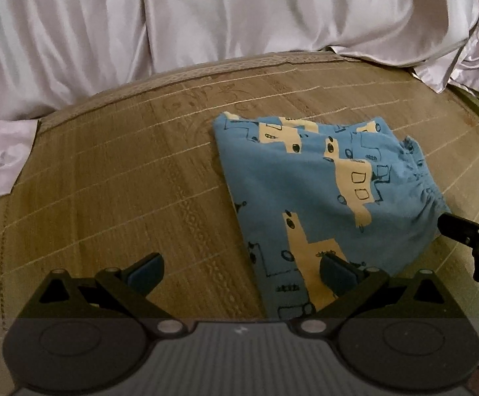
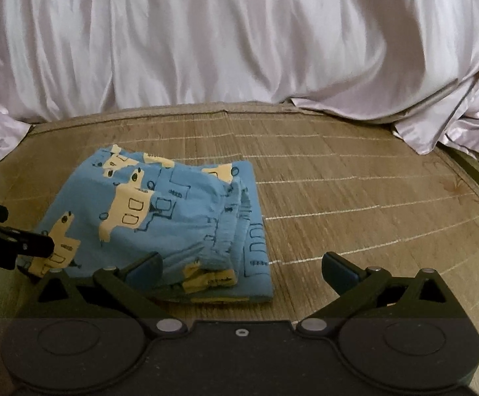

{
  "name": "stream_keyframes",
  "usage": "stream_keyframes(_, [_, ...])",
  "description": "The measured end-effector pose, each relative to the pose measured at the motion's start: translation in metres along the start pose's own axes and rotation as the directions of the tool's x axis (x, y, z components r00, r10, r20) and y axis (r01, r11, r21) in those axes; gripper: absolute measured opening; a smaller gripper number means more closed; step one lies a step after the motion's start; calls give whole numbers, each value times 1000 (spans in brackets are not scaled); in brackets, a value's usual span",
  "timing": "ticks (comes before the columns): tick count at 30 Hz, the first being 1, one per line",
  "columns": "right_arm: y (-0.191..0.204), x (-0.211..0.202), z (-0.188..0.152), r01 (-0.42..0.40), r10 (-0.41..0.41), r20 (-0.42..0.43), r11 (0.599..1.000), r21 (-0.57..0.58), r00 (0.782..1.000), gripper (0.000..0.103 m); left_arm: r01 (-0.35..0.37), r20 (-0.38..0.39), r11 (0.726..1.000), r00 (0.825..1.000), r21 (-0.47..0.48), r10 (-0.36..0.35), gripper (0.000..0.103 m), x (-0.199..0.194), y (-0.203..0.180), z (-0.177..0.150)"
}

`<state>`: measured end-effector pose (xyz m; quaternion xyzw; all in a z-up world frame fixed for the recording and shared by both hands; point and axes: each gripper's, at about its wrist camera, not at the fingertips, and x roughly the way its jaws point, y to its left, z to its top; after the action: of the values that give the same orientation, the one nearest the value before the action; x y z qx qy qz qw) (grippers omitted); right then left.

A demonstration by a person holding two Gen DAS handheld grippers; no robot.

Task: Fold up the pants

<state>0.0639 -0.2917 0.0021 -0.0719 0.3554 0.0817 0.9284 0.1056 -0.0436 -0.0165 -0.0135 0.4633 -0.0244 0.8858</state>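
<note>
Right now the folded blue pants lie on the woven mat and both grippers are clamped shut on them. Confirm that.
Not quite. The folded blue pants do lie on the woven mat, but neither gripper is shut on them. The left gripper stands open in the left wrist view, and the right gripper stands open in the right wrist view, gripping no cloth.

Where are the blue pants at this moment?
The folded blue pants lie on the woven mat, in front of the white sheet; they sit between the open left gripper and open right gripper.
</note>
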Motion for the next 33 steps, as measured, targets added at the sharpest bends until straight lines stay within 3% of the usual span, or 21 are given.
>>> stream_keyframes(6, [-6, 2, -1, -23, 22, 21, 1000, 22, 1000, 102, 37, -14, 999, 999, -27, -37, 103, 1, 3, 2])
stream_keyframes(12, [-17, 12, 16, -97, 95, 45, 994, 58, 995, 102, 79, -8, 994, 997, -72, -80, 103, 1, 8, 3])
stream_keyframes(17, [-25, 45, 32, -120, 120, 4, 988, 101, 993, 102, 133, 82, 983, 989, -127, -124, 103, -2, 13, 2])
stream_keyframes(23, [-22, 68, 50, -193, 192, 66, 981, 0, 979, 102, 128, 161, 982, 981, -135, -106, 103, 3, 13, -2])
stream_keyframes(28, [-21, 92, 56, -222, 226, 64, 973, -68, 972, 102, 152, 121, 976, 983, -155, -134, 103, 13, 10, -1])
stream_keyframes(33, [-37, 116, 57, -262, 261, 29, 963, 63, 965, 102, 169, 102, 973, 983, -155, -154, 103, 16, 6, -5])
